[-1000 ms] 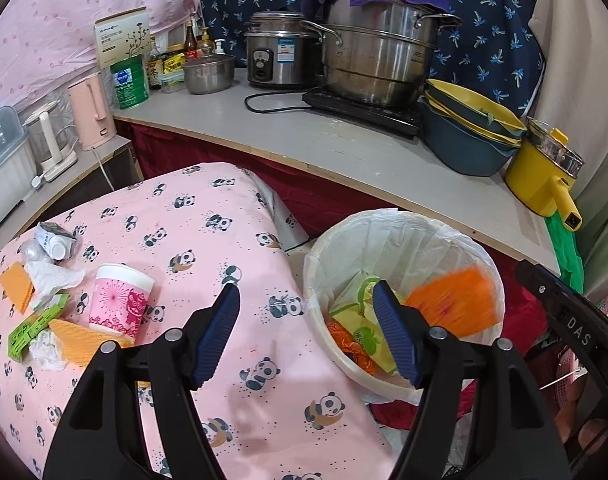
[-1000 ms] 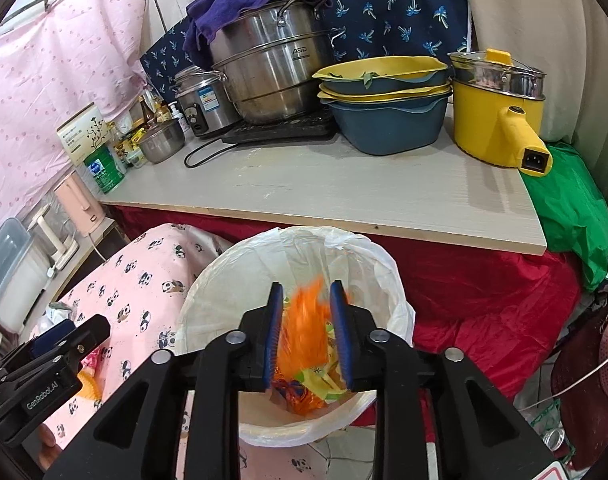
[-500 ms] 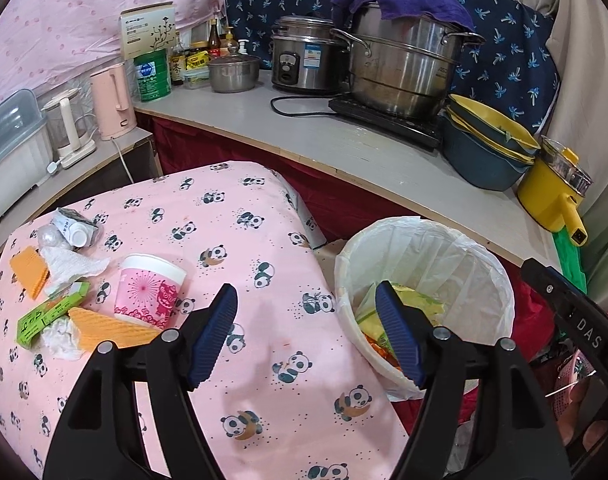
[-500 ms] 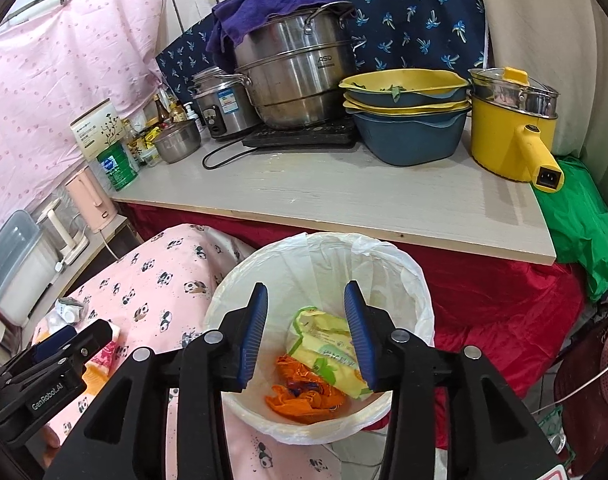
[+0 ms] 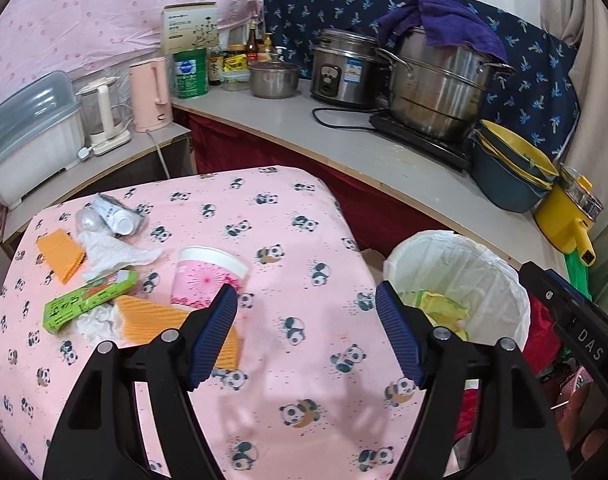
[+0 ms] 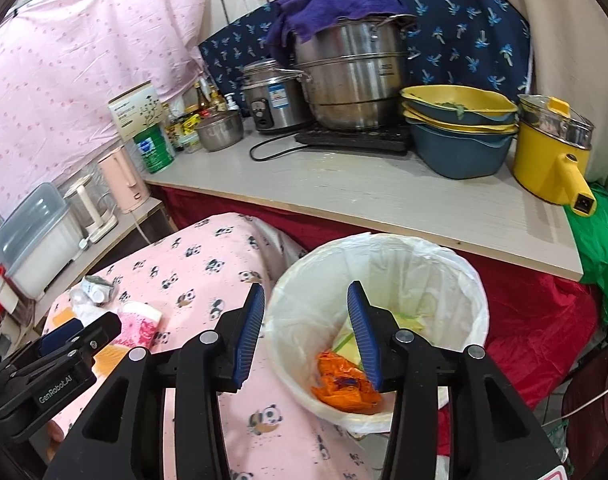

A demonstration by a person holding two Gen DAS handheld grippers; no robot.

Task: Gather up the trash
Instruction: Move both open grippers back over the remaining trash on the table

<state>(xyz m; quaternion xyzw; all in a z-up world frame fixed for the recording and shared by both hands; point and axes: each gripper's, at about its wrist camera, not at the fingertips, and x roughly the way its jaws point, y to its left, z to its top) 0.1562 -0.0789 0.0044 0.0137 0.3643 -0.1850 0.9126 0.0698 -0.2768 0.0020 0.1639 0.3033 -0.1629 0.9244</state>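
A white-lined trash bin [image 5: 500, 276] [image 6: 420, 256] stands right of the pink panda-cloth table [image 5: 288, 248]; an orange wrapper [image 6: 346, 384] and yellow-green packets lie inside. My left gripper [image 5: 306, 334] is open and empty above the table. Left of it lie a pink paper cup [image 5: 202, 278], orange wafers [image 5: 148, 320], a green box [image 5: 90, 300], crumpled tissue [image 5: 112, 254] and a small carton [image 5: 114, 212]. My right gripper [image 6: 304, 334] is open and empty over the bin's left rim.
A counter [image 6: 384, 196] behind holds a steel pot [image 6: 352, 80], rice cooker, stacked bowls [image 6: 460, 128] and a yellow pot [image 6: 552, 160]. A pink kettle [image 5: 150, 94] and a plastic box [image 5: 28, 136] stand on a side shelf at left.
My right gripper opened and dropped the orange wrapper into the bin, then drew back left. My left gripper moved left, from over the bin to over the table.
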